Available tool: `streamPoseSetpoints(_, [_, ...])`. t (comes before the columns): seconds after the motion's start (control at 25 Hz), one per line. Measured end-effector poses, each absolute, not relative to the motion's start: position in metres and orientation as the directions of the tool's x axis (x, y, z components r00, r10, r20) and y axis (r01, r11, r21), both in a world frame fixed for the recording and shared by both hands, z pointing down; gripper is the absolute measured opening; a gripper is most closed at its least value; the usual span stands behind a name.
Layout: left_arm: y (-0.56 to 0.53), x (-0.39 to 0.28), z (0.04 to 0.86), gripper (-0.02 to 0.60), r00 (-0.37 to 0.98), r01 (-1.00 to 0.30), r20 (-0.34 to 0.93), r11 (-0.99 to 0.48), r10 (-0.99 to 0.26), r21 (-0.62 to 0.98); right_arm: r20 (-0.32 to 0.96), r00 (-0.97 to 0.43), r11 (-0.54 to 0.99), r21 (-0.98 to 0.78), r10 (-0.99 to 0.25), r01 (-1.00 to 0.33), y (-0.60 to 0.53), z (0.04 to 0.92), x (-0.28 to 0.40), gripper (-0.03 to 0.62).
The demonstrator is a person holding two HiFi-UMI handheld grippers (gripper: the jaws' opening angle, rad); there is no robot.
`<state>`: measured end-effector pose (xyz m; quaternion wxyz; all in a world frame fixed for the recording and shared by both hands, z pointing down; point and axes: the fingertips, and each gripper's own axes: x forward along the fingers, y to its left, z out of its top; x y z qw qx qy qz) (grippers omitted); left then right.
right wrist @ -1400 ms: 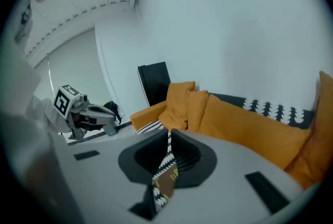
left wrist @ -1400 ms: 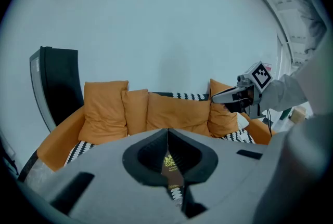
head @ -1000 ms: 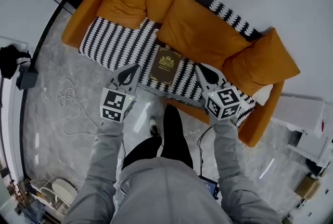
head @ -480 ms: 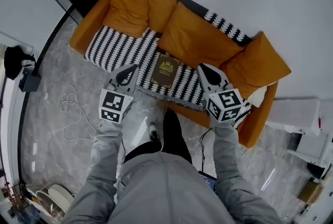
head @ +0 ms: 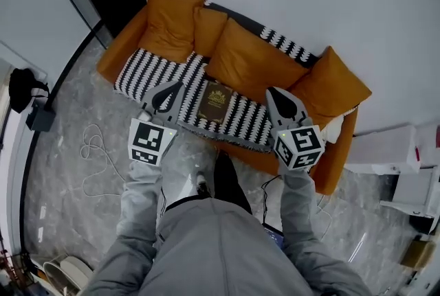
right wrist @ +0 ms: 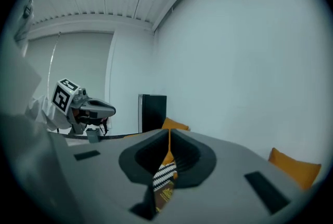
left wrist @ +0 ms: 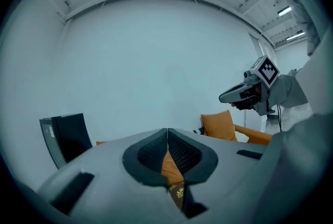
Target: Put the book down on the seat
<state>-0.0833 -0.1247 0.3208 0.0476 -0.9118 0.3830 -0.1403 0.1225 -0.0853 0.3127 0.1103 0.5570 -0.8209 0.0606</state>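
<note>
An orange sofa (head: 113,54) stands against a white wall, seen from above. A black-and-white zigzag throw (head: 155,71) covers its seat, and orange cushions (head: 251,58) lean along the backrest.

The book (head: 214,101) lies flat on the throw, near the middle of the seat and just in front of the large middle cushion. Nothing touches it. The task looks done: the book is down on the seat, and all that seems left is to step away.

The person stands at the sofa's front edge with a gripper in each hand, held up on either side of the book and well clear of it. The left gripper (head: 173,86) has its jaws pressed together with nothing between them. The right gripper (head: 273,93) is also closed and empty. In each gripper view, the book and throw show only far below, past the closed jaws.

The book is dark brown and lies cover up, showing a gold emblem. Its long axis runs from the seat's front edge towards the backrest, slightly askew. The end with the emblem points towards the cushions, and the other end points towards the person.
</note>
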Motion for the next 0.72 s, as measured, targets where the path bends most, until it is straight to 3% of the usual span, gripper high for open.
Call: streamPoseSetpoints(0.72, [-0.049, -0.082, 0.211, 0.026, 0.704, -0.667, 0.038, -0.679, -0.709, -0.307, 0.098, -0.353, 0.364, 0.140, -0.930, -0.921, -0.006, 0.216, 0.102, 0.034])
